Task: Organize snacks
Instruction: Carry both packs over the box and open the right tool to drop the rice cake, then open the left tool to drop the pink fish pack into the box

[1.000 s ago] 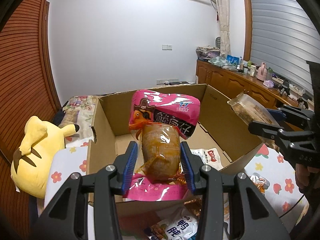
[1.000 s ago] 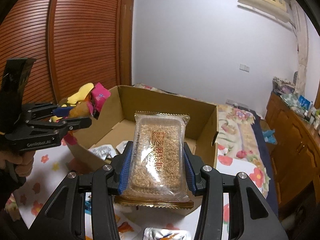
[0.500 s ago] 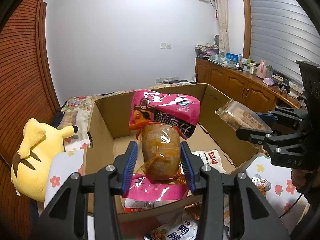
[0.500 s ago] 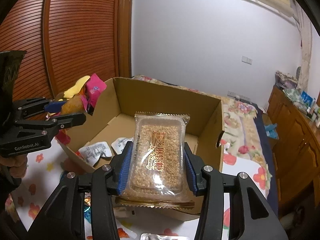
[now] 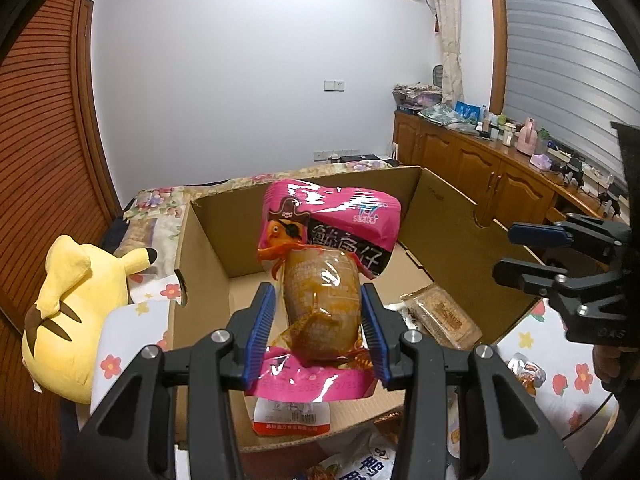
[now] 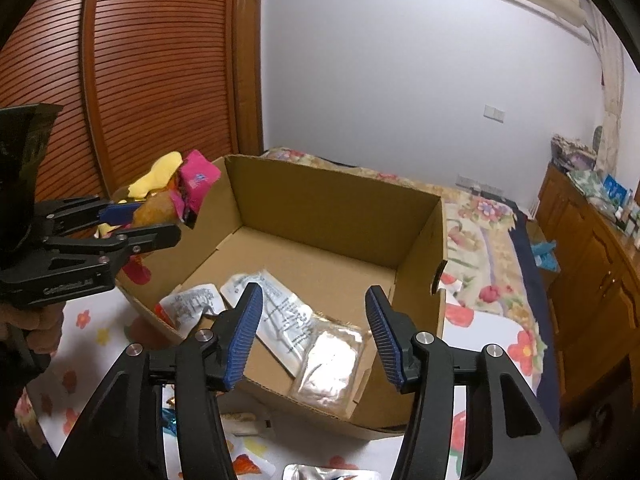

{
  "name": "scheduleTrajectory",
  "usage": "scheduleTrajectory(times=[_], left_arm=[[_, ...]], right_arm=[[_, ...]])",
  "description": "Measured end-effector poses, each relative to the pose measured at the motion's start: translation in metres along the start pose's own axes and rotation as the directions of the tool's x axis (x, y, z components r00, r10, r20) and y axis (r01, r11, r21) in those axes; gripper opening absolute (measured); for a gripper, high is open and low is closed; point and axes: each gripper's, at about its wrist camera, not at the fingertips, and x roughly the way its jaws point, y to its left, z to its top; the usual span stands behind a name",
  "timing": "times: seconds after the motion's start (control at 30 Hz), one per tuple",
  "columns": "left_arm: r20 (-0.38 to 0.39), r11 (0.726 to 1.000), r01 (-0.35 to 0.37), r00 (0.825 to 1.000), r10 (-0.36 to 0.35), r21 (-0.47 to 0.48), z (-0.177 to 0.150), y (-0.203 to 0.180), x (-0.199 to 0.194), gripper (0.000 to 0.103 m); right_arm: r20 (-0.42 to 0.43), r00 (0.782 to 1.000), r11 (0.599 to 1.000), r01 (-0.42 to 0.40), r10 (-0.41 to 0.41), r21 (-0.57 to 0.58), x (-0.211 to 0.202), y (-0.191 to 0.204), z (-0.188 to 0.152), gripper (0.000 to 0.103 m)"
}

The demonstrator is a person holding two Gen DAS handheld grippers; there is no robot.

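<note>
Over the flowered bedcover, our right gripper, jaws just opening, stood empty above the sesame brittle in the box, while our left gripper clamped the pink squid pack, likely next to drop in.

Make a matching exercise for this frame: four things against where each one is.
Things:
1 pink squid snack bag
2 clear sesame-bar pack
3 yellow plush toy
4 right gripper

Places:
A lying on the floor of the cardboard box
B outside the box, beside its wall
C clamped in the left gripper
D open above the box, holding nothing

Pairs: 1-C, 2-A, 3-B, 4-D
</note>
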Motion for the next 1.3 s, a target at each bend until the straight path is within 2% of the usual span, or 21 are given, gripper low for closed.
scheduleTrajectory(times=[0.43, 0.67, 1.1, 1.3], left_arm=[[-0.06, 1.0, -0.02, 0.998, 0.018, -0.019, 0.001, -0.004, 0.018, 0.044], [-0.051, 1.0, -0.025, 0.998, 0.025, -0.008, 0.003, -0.006, 0.015, 0.046], [-0.009, 1.0, -0.021, 1.0, 0.021, 0.011, 0.002, -0.013, -0.015, 0.047], [0.005, 1.0, 0.001, 1.0, -0.001, 0.029, -0.015, -0.027, -0.045, 0.052]], right_arm=[[0.015, 1.0, 1.0, 0.003, -0.003, -0.002, -0.013, 0.004, -0.002, 0.057], [0.02, 1.0, 1.0, 0.011, -0.011, 0.006, -0.018, 0.005, -0.001, 0.058], [0.039, 0.999, 1.0, 0.026, -0.026, 0.013, -0.038, 0.006, -0.002, 0.058], [0.06, 0.997, 0.999, 0.039, -0.04, 0.021, -0.064, 0.01, -0.009, 0.059]])
